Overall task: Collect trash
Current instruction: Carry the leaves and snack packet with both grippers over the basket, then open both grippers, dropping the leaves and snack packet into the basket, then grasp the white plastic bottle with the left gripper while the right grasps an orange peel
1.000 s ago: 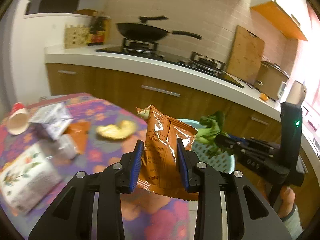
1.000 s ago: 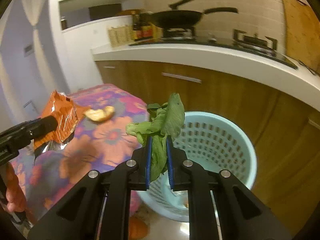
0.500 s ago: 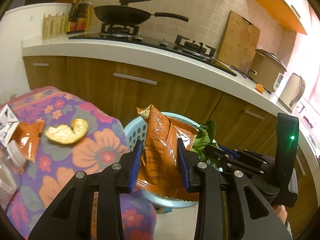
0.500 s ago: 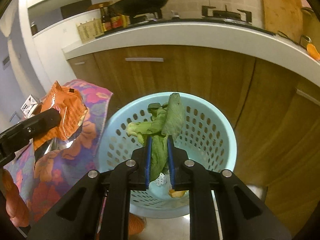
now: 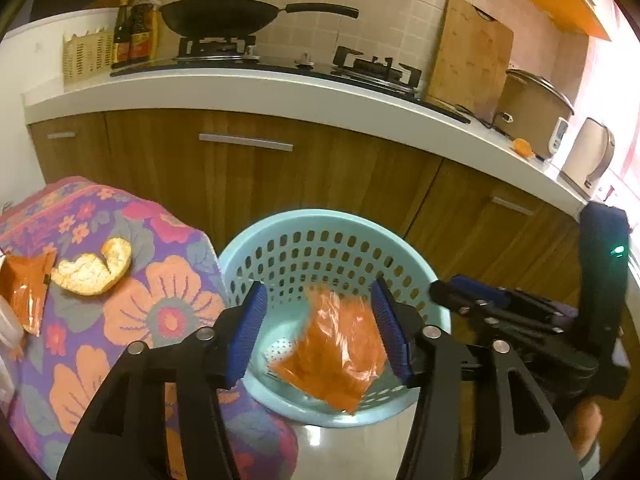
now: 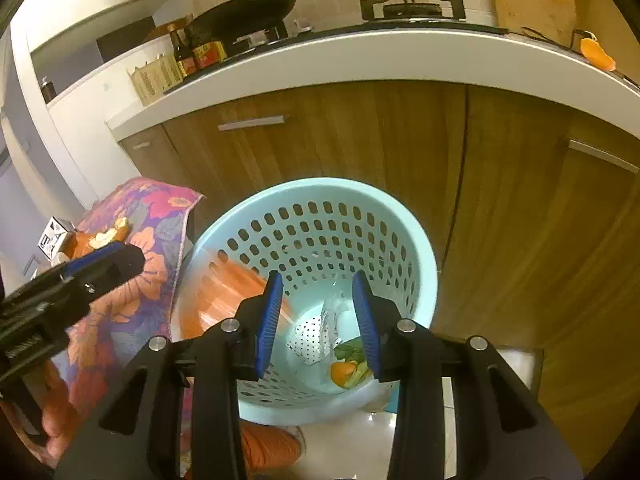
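Note:
A light-blue perforated basket (image 5: 332, 220) (image 6: 320, 192) stands on the floor by the cabinets. My left gripper (image 5: 318, 328) is open above it, and the orange snack bag (image 5: 332, 352) is falling, blurred, into the basket; it also shows as an orange blur in the right wrist view (image 6: 224, 292). My right gripper (image 6: 318, 316) is open and empty over the basket. The green leaf (image 6: 352, 350) lies at the basket bottom beside an orange peel piece (image 6: 343, 372) and a clear wrapper (image 6: 334, 316).
A table with a floral cloth (image 5: 152, 312) stands left of the basket, with an orange peel (image 5: 92, 268) and an orange packet (image 5: 28, 288) on it. Wooden cabinets (image 5: 320, 172) and a white counter (image 5: 280, 92) with a wok (image 5: 224, 16) are behind.
Both grippers moved over the basket and opened. The leaf dropped to the basket bottom, and the snack bag left my left gripper and is falling in.

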